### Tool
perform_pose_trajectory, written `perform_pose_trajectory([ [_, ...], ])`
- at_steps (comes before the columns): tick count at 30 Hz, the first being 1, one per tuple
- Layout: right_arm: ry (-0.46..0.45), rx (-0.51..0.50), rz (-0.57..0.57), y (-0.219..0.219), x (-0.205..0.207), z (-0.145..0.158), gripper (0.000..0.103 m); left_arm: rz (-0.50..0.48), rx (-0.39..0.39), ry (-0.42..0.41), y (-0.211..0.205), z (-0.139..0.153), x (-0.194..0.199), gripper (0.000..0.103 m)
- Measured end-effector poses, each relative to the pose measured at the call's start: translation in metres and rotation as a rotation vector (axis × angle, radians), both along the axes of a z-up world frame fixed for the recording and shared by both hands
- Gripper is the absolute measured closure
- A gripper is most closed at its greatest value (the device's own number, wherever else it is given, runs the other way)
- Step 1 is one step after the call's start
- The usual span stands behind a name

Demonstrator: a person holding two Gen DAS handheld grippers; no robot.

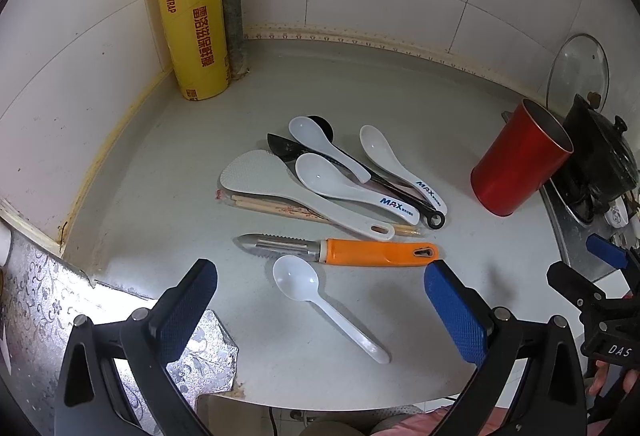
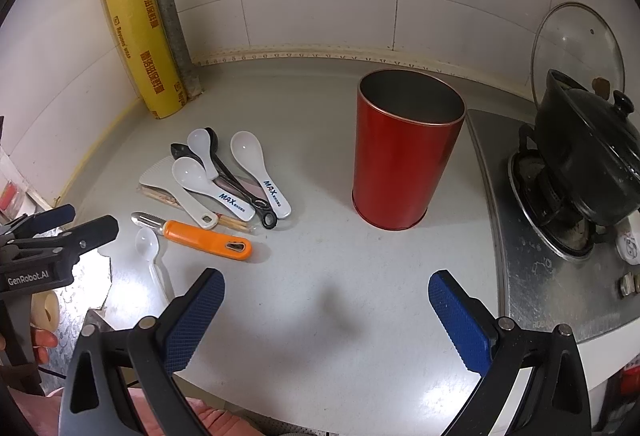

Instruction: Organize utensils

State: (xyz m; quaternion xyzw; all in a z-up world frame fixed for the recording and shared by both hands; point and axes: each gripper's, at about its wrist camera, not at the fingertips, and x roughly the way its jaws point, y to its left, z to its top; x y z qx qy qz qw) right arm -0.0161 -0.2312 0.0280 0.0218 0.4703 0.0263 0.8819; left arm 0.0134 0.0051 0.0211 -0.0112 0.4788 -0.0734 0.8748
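Nearest, the left gripper [image 1: 320, 300] hangs spread wide and empty over the clear plastic spoon [image 1: 320, 302], which lies alone between its fingers, probably the first pick because nothing overlaps it. The right gripper [image 2: 326, 310] is likewise released and empty, facing bare counter [image 2: 320, 276]. Just beyond the spoon lies the orange peeler [image 1: 376, 251], then the overlapping pile of white spoons [image 1: 344, 180], rice paddle [image 1: 280, 188], black ladle [image 1: 352, 172] and chopsticks [image 1: 280, 207]. Farther right stands the red canister [image 2: 404, 152], upright and open-mouthed, seemingly the utensils' destination.
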Motion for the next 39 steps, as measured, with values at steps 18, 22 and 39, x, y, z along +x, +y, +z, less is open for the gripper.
perform_pose_trajectory([
  [18, -0.032, 0.009, -0.057, -0.022, 0.025, -0.007, 0.0, 0.099, -0.055, 0.001, 0.017, -0.001, 0.019, 0.0],
  [22, -0.063, -0.024, -0.094, -0.036, 0.044, -0.013, 0.0, 0.132, -0.064, 0.009, 0.022, -0.004, 0.024, 0.0],
  [39, -0.09, -0.086, -0.102, -0.051, 0.105, -0.033, 0.0, 0.221, -0.033, 0.119, 0.04, -0.027, 0.015, 0.0],
])
